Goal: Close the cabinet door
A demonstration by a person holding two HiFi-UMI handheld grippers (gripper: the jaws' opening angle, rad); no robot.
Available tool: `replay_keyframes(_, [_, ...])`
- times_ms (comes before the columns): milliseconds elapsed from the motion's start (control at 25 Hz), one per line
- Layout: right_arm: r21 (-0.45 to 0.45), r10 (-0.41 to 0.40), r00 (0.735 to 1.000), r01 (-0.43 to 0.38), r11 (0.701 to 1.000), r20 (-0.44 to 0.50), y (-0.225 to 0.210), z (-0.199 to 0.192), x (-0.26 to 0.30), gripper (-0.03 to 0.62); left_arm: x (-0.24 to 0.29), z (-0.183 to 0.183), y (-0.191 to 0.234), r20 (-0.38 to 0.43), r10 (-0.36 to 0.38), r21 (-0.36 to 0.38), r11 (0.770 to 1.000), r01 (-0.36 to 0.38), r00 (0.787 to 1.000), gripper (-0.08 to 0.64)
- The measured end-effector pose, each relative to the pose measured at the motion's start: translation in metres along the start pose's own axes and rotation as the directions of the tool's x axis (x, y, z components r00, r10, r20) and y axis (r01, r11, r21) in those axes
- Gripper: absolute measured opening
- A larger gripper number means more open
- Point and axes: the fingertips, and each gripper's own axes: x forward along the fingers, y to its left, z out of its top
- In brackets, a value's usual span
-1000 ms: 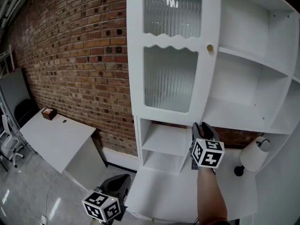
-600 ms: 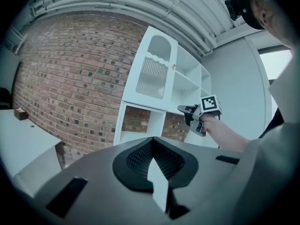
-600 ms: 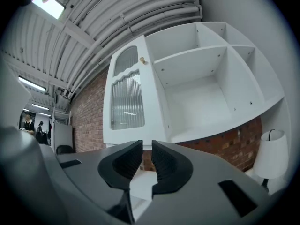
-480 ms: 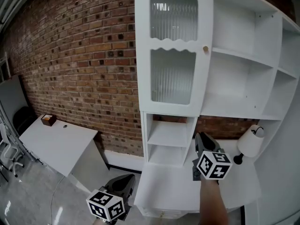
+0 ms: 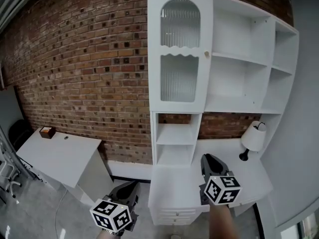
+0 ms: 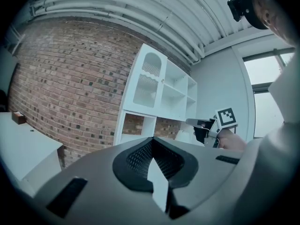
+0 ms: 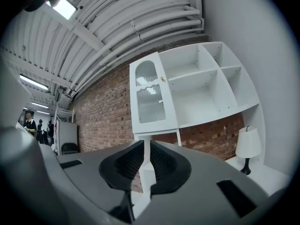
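Observation:
The white cabinet door [image 5: 179,54], with ribbed glass panes and a small brass knob [image 5: 207,55], lies flat against the tall white cabinet's left section. It also shows in the left gripper view [image 6: 147,81] and the right gripper view [image 7: 150,97]. Both grippers are held low and well back from it, pointing level at the cabinet. My left gripper [image 5: 132,184] [image 6: 152,142] is shut, its tips meeting with nothing between them. My right gripper [image 5: 207,157] [image 7: 144,146] has just been closing. A thin slit still shows between its pads, and nothing is in it.
Open white shelves [image 5: 244,68] fill the cabinet's right side, with a counter and drawers [image 5: 174,213] below. A white lamp [image 5: 253,138] stands on the counter at right. A white desk [image 5: 60,156] with a small brown box [image 5: 48,132] sits at the left by the brick wall [image 5: 89,59].
Both grippers have drawn back from the cabinet, which now looks smaller and farther off. The right gripper has left the lower shelves and sits lower in the view.

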Motion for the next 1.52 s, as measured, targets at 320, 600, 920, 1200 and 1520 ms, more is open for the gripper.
replay_keyframes(320, [0.000,-0.031,0.999,0.031,1.000,-0.036,0.039,-0.026,-0.090,0.052,-0.043,-0.022,-0.032,-0.016,-0.075,-0.018,0.997,0.075,0.997,0.008])
replay_keyframes(600, [0.000,-0.009,0.997,0.009,1.000,-0.073,0.056,-0.042,-0.128,0.051,-0.063,-0.031,-0.048,-0.016,-0.084,-0.032,0.996,0.083,0.996,0.008])
replay_keyframes(920, [-0.026,0.062,0.993,-0.065,0.998,-0.099,0.041,-0.035,-0.133,0.051,-0.060,-0.024,-0.070,0.010,-0.002,-0.036,0.999,0.002,1.000,0.008])
replay_keyframes(1200, [-0.011,0.112,0.984,-0.114,0.993,-0.142,0.000,-0.040,-0.168,0.044,-0.057,-0.041,-0.123,-0.012,0.067,-0.054,0.996,-0.068,0.998,0.008])
replay_keyframes(1520, [0.012,0.165,0.974,-0.165,0.986,-0.156,-0.017,-0.051,-0.205,0.037,-0.063,-0.054,-0.166,-0.018,0.120,-0.048,0.992,-0.121,0.993,0.008])
